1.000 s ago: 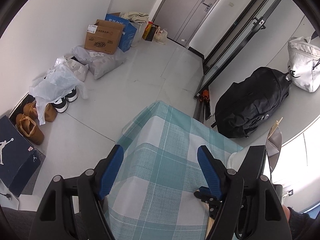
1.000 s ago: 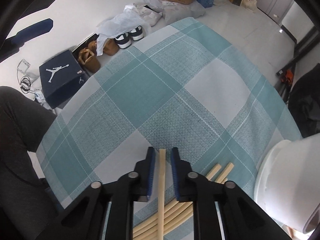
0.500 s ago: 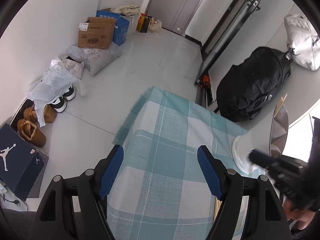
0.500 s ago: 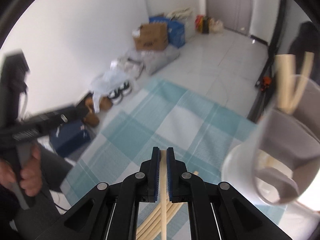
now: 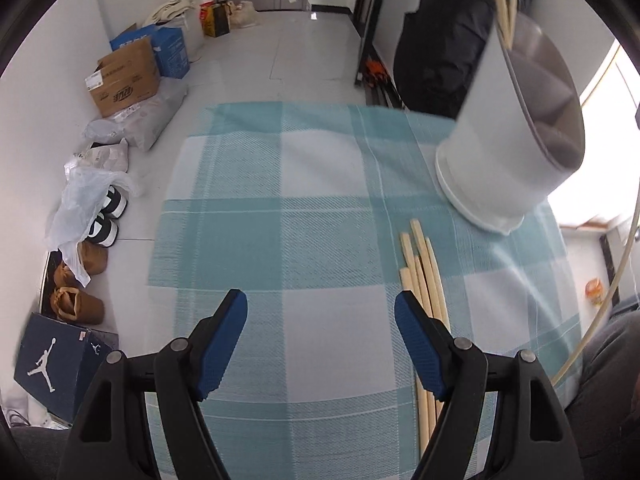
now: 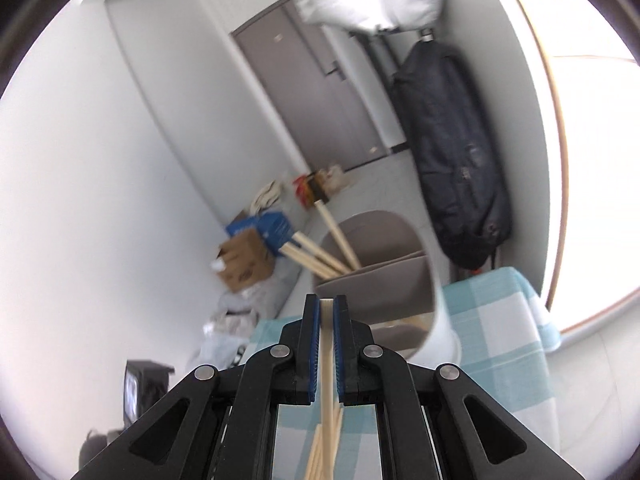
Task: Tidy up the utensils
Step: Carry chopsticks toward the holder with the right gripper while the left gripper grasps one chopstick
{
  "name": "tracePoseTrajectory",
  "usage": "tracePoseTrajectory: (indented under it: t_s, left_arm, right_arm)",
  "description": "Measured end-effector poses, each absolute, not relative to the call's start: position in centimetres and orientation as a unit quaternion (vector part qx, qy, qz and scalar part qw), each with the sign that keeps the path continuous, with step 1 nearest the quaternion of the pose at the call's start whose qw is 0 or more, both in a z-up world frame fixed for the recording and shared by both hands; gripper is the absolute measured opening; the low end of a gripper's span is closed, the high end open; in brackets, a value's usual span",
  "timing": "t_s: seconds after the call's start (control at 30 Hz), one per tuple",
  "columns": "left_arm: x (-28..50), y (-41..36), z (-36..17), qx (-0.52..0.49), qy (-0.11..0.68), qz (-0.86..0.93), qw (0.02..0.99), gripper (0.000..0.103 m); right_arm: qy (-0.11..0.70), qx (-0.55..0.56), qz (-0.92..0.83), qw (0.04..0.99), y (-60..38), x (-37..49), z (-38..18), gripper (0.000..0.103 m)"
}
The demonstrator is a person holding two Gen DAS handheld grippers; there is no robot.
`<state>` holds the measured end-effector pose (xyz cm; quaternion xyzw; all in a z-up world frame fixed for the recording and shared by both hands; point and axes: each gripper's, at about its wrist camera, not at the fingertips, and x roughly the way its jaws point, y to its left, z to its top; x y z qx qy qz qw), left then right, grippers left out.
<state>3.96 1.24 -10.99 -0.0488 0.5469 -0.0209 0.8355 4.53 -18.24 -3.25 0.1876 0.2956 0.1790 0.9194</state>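
A desk (image 5: 320, 184) covered in a teal and white checked cloth carries a white utensil holder (image 5: 496, 132) with a grey inner lining, standing near the far right corner. A few wooden chopsticks (image 6: 320, 256) already lean out of one of its compartments. More loose chopsticks (image 5: 424, 280) lie side by side on the cloth just in front of the holder. The left gripper (image 5: 320, 312) hangs over the cloth with its blue-padded jaws spread wide and nothing between them; the loose chopsticks run just beside its right finger. The right gripper (image 6: 327, 320) is raised in front of the holder's opening, its jaws closed tight on a single chopstick (image 6: 327, 364). Boxes, bags and shoes line the floor (image 5: 248, 52) along the wall.
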Motion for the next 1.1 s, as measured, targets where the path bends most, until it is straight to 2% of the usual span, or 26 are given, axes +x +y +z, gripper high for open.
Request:
tracePoseTrajectory:
  t_s: [0.37, 0.73, 1.0, 1.03, 1.1]
  left_arm:
    - [4.9, -0.8, -13.2, -0.018, 0.587, -0.005, 0.809, 0.072]
    - [4.9, -1.0, -13.3, -0.025, 0.592, 0.011, 0.805, 0.073]
    - [5.6, -2.2, -13.4, 0.018, 0.591, 0.006, 0.806, 0.072]
    - [5.8, -2.3, -13.4, 0.022, 0.591, 0.002, 0.807, 0.071]
    - [6.0, -2.3, -13.4, 0.020, 0.589, -0.008, 0.808, 0.058]
  right_arm:
    - [0.303, 0.172, 0.157, 0.924, -20.2, 3.9, -4.3, 0.006]
    - [0.297, 0.195, 0.140, 0.924, -21.8, 4.1, -4.3, 0.006]
    - [0.297, 0.209, 0.138, 0.921, -22.4, 4.2, -4.2, 0.006]
    - [0.298, 0.211, 0.138, 0.921, -22.5, 4.3, -4.2, 0.006]
    - [0.300, 0.212, 0.137, 0.920, -22.6, 4.4, -4.3, 0.006]
